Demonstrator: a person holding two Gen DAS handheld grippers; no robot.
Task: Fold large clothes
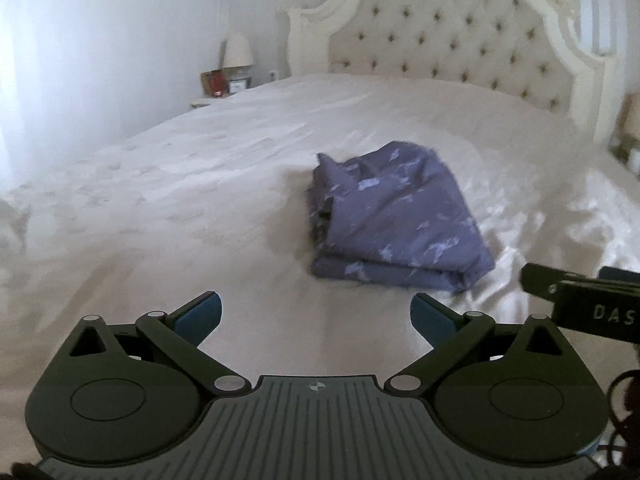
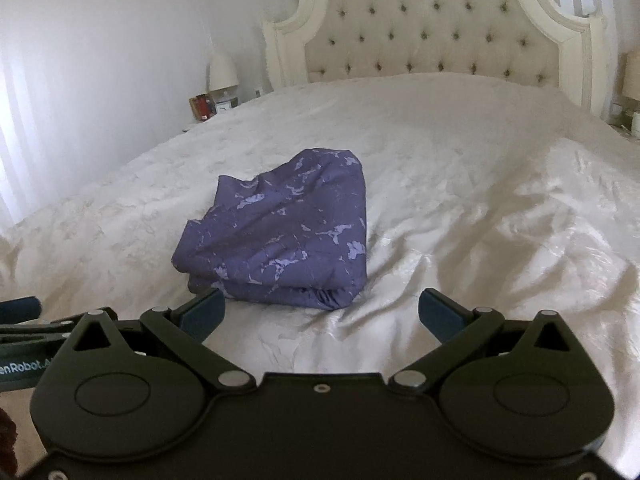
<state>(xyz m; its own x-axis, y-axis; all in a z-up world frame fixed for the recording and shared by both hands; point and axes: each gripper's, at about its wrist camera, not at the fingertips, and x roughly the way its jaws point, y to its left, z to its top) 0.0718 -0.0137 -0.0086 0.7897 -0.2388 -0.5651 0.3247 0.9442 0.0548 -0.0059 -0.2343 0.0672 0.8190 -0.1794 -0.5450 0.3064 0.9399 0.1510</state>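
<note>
Through my left wrist camera, my left gripper (image 1: 316, 314) hangs spread wide and empty above the cream bedspread (image 1: 160, 200), and the folded purple patterned cloth (image 1: 394, 216) lies in a stack ahead and to the right, clear of my fingers, with my right gripper (image 1: 584, 300) poking in at the right edge. Over to my right wrist camera: my right gripper (image 2: 320, 312) is also spread with nothing between its blue pads (image 2: 438, 314), the purple bundle (image 2: 280, 232) sits just beyond the left fingertip, possibly touching, hard to tell, and the tufted headboard (image 2: 432, 32) and a bedside lamp (image 2: 223, 72) stand beyond.
</note>
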